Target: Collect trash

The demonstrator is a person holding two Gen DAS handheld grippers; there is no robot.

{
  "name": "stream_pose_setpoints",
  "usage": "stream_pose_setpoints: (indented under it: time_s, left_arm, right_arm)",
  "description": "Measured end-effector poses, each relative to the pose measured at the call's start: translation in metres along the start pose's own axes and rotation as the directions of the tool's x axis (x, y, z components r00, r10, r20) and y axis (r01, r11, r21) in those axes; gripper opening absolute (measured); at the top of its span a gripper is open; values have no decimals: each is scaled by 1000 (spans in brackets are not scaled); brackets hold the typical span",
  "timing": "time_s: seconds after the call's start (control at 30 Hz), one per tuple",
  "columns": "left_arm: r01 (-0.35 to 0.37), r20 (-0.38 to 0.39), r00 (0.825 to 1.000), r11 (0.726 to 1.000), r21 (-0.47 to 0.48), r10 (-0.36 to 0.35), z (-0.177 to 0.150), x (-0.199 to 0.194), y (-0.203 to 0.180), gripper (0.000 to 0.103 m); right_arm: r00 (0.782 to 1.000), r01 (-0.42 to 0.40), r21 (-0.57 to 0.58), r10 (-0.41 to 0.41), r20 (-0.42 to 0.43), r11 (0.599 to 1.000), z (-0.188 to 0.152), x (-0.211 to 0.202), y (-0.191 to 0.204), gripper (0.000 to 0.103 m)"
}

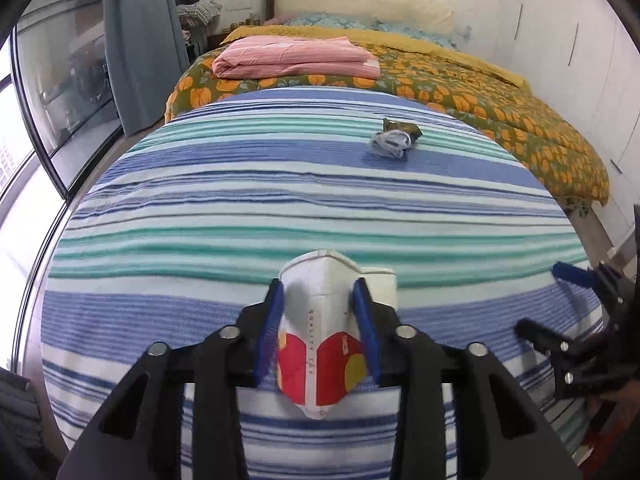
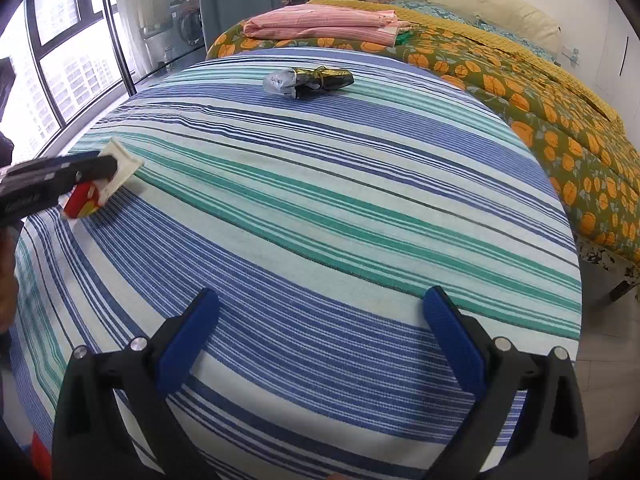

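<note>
My left gripper [image 1: 319, 292] is shut on a crushed white paper cup [image 1: 320, 320] with red and yellow print, held just above the striped cloth [image 1: 240, 200]. The cup also shows in the right wrist view [image 2: 106, 184], held by the left gripper [image 2: 96, 172] at the far left. A crumpled silver and dark green wrapper [image 1: 394, 139] lies further back on the cloth, right of centre; in the right wrist view it [image 2: 308, 79] lies ahead at the far side. My right gripper [image 2: 320, 304] is open and empty over the near part of the cloth; it shows at the right edge of the left wrist view [image 1: 560, 280].
The striped cloth covers the foot of a bed with an orange-flowered quilt [image 1: 500, 108]. A folded pink blanket [image 1: 296, 58] and pillows [image 1: 360, 0] lie beyond. A window [image 2: 60, 40] and curtain [image 1: 140, 40] stand on the left; white wardrobe doors [image 1: 580, 60] on the right.
</note>
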State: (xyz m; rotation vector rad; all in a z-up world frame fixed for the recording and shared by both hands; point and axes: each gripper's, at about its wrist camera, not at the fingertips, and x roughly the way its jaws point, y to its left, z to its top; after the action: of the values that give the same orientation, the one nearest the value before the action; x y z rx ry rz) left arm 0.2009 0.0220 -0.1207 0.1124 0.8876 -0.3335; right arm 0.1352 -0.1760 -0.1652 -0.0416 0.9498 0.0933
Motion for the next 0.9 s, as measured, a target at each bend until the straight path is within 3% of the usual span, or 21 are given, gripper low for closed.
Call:
stream_pose_setpoints:
  time_s: [0.03, 0.13, 0.5, 0.67, 0.77, 0.9]
  left_arm:
    - [8, -5, 1000, 1000, -6, -8, -3, 0, 0, 66]
    - [-2, -14, 1000, 1000, -3, 2, -11, 3, -1, 82]
    - [-2, -61, 998, 1000, 3, 2, -26, 12, 1, 96]
    - [-35, -80, 996, 998, 43, 39, -25, 16, -6, 98]
    - [-31, -80, 996, 999, 39, 34, -25, 15, -9, 98]
    - [-30, -80, 996, 999, 34, 33, -27, 14, -11, 98]
  right_arm:
    - [1000, 0, 0, 0, 0, 1000, 0, 0, 0, 98]
    - [1000, -1, 0, 1, 0, 1000, 0, 0, 0, 98]
    - [1000, -31, 30, 31, -2, 999, 3, -1, -8, 98]
    - [998, -64, 95, 64, 1, 993, 63, 12, -23, 96]
    - [987, -146, 156, 155, -47, 977, 119, 42, -15, 96]
    - [983, -141, 277, 168, -78, 951, 165, 84, -8, 95]
